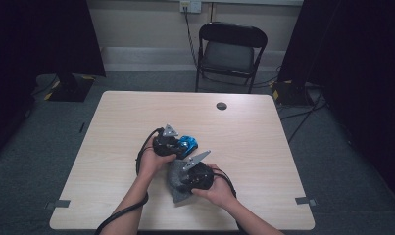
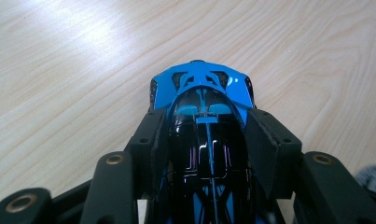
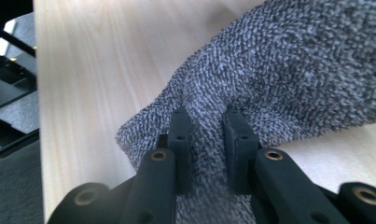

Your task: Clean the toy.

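Left gripper view: my left gripper (image 2: 206, 140) clamps the blue toy car (image 2: 202, 100) by its flanks, nose beyond the pads (hard, glossy, likely slippery). My right gripper (image 3: 208, 140) pinches a fold of grey cloth (image 3: 288, 70) between near-closed jaws; it looks soft and limp, best held by bunched folds.

- In the high view, the table (image 1: 136, 117) is evenly lit from above, while the side curtains (image 1: 38, 39) are left nearly black.
- Soft glare is spread across the wood at the upper left of the left gripper view, and thin highlights are seen on the toy car (image 2: 202, 93).
- The grey cloth (image 3: 293, 70) is rendered blurred towards the far edge.
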Tool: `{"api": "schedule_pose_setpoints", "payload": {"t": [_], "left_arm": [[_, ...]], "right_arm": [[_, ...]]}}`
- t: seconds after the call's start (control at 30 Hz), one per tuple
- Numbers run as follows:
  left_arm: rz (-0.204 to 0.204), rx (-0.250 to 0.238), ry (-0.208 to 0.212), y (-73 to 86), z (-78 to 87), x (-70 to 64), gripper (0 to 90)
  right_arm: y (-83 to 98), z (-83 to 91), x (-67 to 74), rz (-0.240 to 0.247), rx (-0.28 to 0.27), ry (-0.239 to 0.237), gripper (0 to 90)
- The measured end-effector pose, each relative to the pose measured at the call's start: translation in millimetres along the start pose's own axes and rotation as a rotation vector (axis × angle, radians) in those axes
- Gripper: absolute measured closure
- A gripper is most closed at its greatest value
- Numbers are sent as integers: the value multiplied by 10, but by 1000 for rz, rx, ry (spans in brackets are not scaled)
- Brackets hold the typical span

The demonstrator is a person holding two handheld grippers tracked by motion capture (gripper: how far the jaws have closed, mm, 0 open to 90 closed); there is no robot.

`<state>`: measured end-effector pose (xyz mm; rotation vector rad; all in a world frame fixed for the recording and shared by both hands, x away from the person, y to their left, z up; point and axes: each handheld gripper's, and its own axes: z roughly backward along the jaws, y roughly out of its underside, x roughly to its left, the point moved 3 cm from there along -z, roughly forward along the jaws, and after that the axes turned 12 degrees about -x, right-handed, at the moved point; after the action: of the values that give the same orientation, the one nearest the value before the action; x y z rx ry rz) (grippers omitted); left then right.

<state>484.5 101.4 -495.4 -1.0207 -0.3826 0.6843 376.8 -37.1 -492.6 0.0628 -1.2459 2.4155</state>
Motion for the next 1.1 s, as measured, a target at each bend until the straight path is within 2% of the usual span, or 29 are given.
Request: {"api": "schedule_pose_setpoints", "payload": {"t": [0.23, 0.3, 0.47, 0.53, 0.57, 0.63, 0.73, 0.9, 0.93, 1.0, 1.1], "left_arm": [[-2, 4, -1, -2, 1, -1, 499], [-2, 3, -2, -1, 1, -3, 499], [-3, 13, -6, -6, 5, -6, 499], [3, 17, -8, -11, 0, -14, 501], [4, 17, -8, -13, -2, -16, 501], [13, 10, -12, -14, -7, -22, 501], [-11, 19, -21, -22, -3, -13, 501], [9, 36, -24, -33, -8, -25, 501], [9, 36, -24, -33, -8, -25, 501], [-1, 51, -21, -42, -1, -22, 501], [12, 61, -19, -57, -11, -38, 490]], "right_arm": [[45, 72, 84, 24, -4, -32, 752], [61, 117, 102, 34, -5, -29, 752], [90, 278, 63, 22, -30, -21, 752], [98, 396, 15, 18, -41, 1, 751], [98, 396, 15, 18, -41, 1, 751], [108, 478, -29, 28, -46, 35, 751], [148, 587, -126, -1, -66, 70, 751], [220, 690, -304, -34, -77, 150, 751], [220, 690, -304, -34, -77, 150, 751], [245, 711, -356, -26, -62, 195, 751], [282, 743, -425, -52, -74, 218, 750]]}}
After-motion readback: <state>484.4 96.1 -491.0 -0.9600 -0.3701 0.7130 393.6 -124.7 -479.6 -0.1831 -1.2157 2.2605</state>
